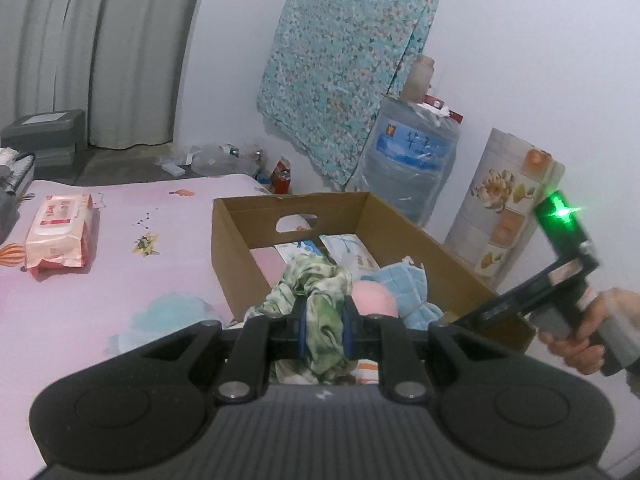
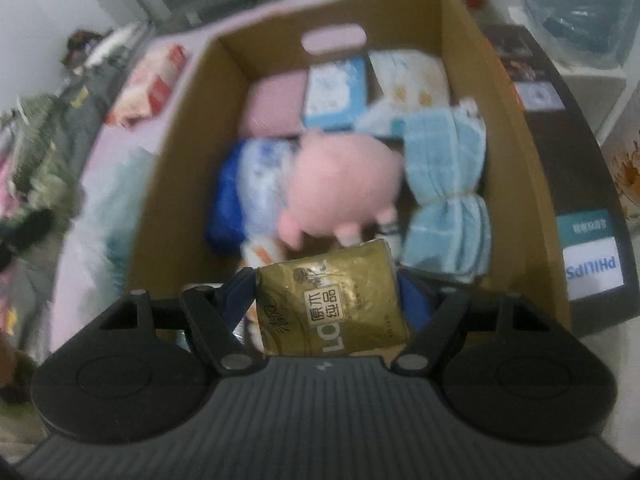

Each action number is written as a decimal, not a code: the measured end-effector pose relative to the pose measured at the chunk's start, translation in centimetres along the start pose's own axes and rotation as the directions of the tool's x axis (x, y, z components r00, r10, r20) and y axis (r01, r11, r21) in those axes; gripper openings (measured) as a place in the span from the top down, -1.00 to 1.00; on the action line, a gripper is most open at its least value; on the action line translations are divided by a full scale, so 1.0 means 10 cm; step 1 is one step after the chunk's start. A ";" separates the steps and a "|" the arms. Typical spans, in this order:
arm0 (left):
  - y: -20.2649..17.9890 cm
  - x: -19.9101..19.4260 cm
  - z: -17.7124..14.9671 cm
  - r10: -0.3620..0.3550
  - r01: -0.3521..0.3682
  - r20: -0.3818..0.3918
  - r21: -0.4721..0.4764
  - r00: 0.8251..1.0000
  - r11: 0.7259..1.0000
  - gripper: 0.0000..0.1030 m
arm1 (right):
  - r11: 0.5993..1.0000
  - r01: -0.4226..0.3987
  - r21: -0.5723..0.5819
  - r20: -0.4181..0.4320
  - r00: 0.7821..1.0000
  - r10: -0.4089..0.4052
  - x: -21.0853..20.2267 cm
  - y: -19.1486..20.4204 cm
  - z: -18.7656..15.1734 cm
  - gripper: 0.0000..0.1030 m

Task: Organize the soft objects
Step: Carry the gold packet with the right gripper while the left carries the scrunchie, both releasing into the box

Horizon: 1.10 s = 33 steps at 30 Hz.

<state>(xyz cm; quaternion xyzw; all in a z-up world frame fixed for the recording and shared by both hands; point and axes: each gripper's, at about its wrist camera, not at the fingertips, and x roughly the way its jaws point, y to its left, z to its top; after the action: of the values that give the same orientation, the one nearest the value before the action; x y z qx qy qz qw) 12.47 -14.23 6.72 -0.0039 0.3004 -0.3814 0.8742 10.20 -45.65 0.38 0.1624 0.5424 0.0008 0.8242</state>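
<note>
With the brown cardboard box (image 2: 516, 168) part-filled, your left gripper (image 1: 325, 330) clamps a crumpled green cloth (image 1: 320, 292) and your right gripper (image 2: 328, 300), jaws wide, grips a gold tissue pack (image 2: 332, 300), both above it; a pink wipes pack (image 1: 60, 232) lies outside.

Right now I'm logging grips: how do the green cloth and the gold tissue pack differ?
The green cloth is crumpled and patterned; the gold tissue pack is flat, glossy and printed. The cloth sits in the nearly closed left gripper, the pack in the wider right gripper. Both are held above the cardboard box.
</note>
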 end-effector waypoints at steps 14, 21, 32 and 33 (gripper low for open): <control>-0.27 0.20 0.07 -0.008 0.010 -0.045 0.043 0.999 0.999 0.66 | 0.987 -0.094 0.130 -0.027 0.995 0.098 0.23 -0.21 0.04 -0.60; -0.63 0.53 0.18 -0.090 0.099 -0.109 0.080 0.990 0.992 0.66 | 0.956 -0.230 0.183 0.292 0.941 0.170 -0.65 -0.40 -0.27 -0.60; -1.50 1.36 0.11 -0.223 0.266 -0.254 0.149 0.941 0.952 0.27 | 0.894 -0.262 0.364 0.520 0.853 0.038 -1.28 -0.94 -1.31 -0.63; -1.52 1.43 0.07 -0.204 0.251 -0.271 0.152 0.941 0.956 0.18 | 0.886 -0.267 0.379 0.526 0.850 0.031 -1.27 -0.98 -1.39 -0.63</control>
<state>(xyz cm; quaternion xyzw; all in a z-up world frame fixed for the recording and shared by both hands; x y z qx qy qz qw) 10.26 -34.70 3.38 0.0909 0.3700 -0.5039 0.7752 -9.22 -53.51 4.10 0.3808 0.2787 -0.0983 0.8762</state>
